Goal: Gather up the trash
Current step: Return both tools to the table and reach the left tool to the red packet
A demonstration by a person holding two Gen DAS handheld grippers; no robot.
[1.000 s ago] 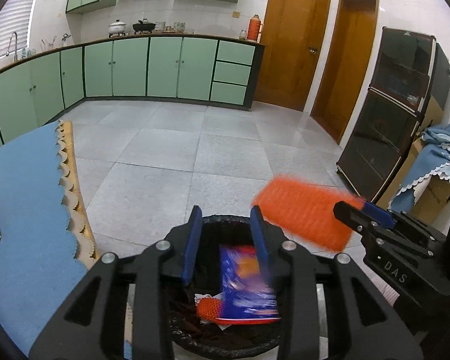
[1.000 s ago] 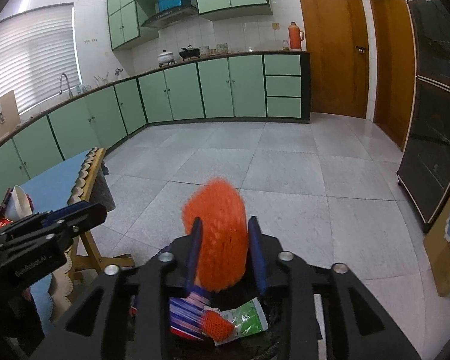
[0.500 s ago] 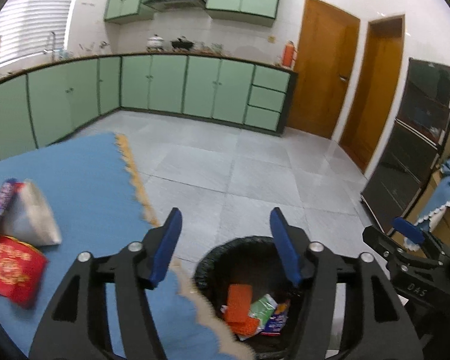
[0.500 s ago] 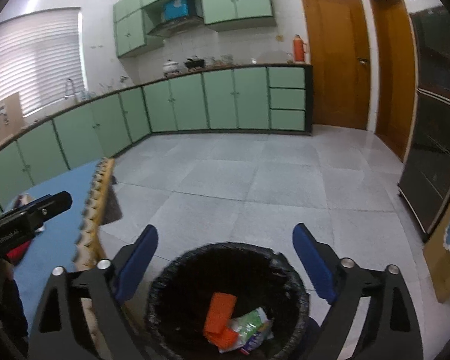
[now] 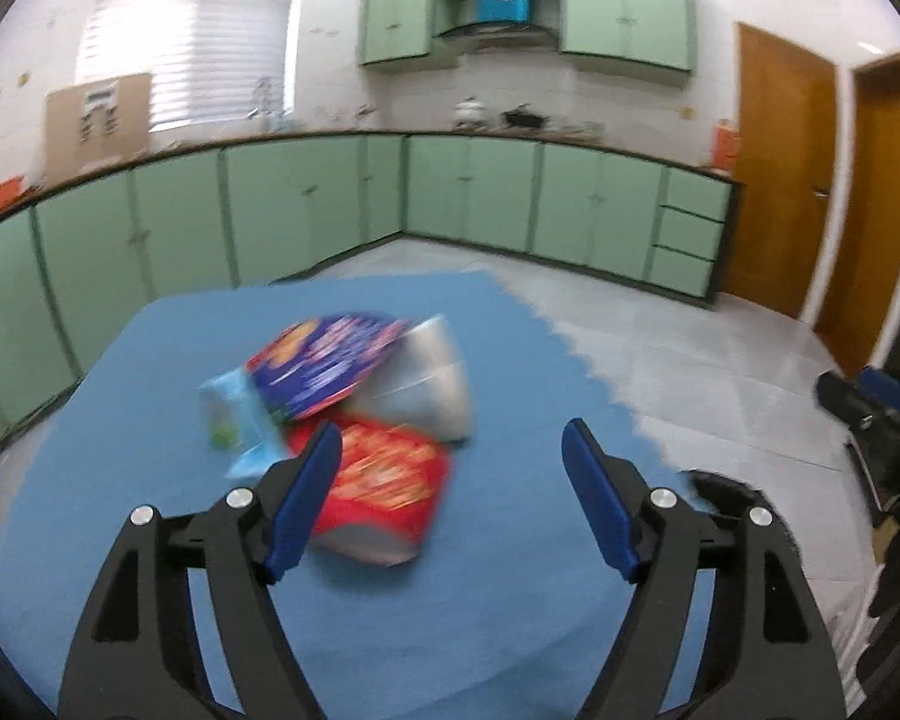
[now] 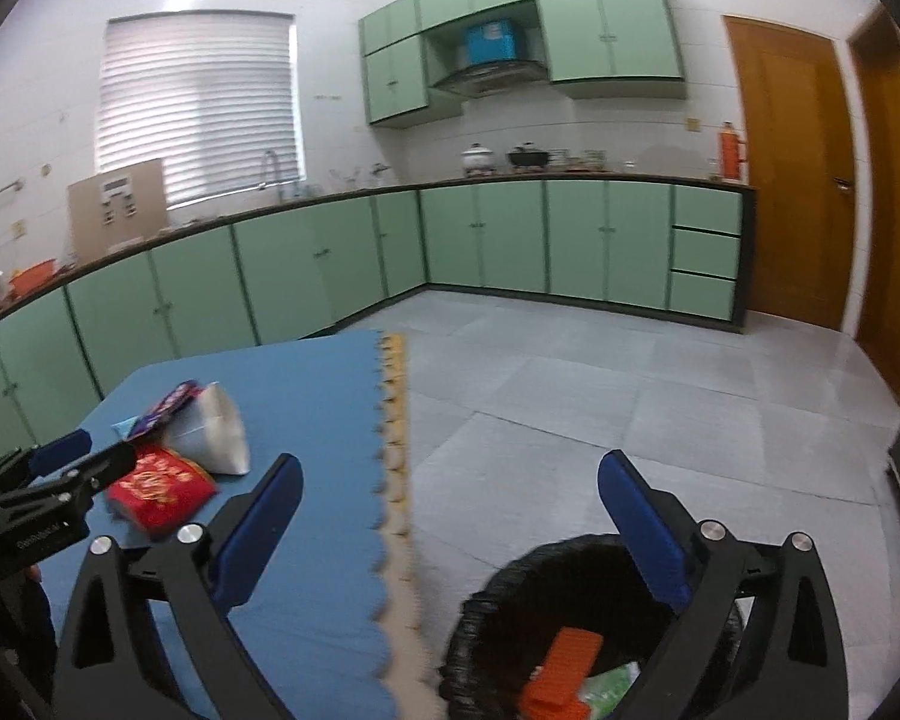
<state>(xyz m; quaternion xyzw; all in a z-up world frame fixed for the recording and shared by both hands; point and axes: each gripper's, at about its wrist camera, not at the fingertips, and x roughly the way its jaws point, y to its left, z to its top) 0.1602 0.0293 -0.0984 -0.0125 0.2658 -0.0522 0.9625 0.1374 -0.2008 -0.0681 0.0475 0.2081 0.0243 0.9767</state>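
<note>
Swinging your left gripper [image 5: 450, 489] over the blue-covered bench [image 5: 150, 540], you carry it wide and empty; its jaws have just been opening, nothing between them. Ahead lies the remaining trash: a red snack packet [image 5: 384, 480], touching a blue printed packet [image 5: 324, 363], a silver bag [image 5: 426, 384] and a pale blue wrapper [image 5: 234, 414]. They overlap, so a hurried close could pinch two at once or nudge the silver bag away; the view is blurred, so judge your aim carefully.

From the right wrist view, your right gripper [image 6: 450, 510] also stands wide and empty, its jaws just opened, above the black-lined trash bin [image 6: 498, 588] beside the bench edge. An orange mesh piece [image 6: 561, 675] lies inside. A second ago that mesh sat between these jaws, and your left gripper hung over the bin with a packet between its fingers; now both are released.
</note>
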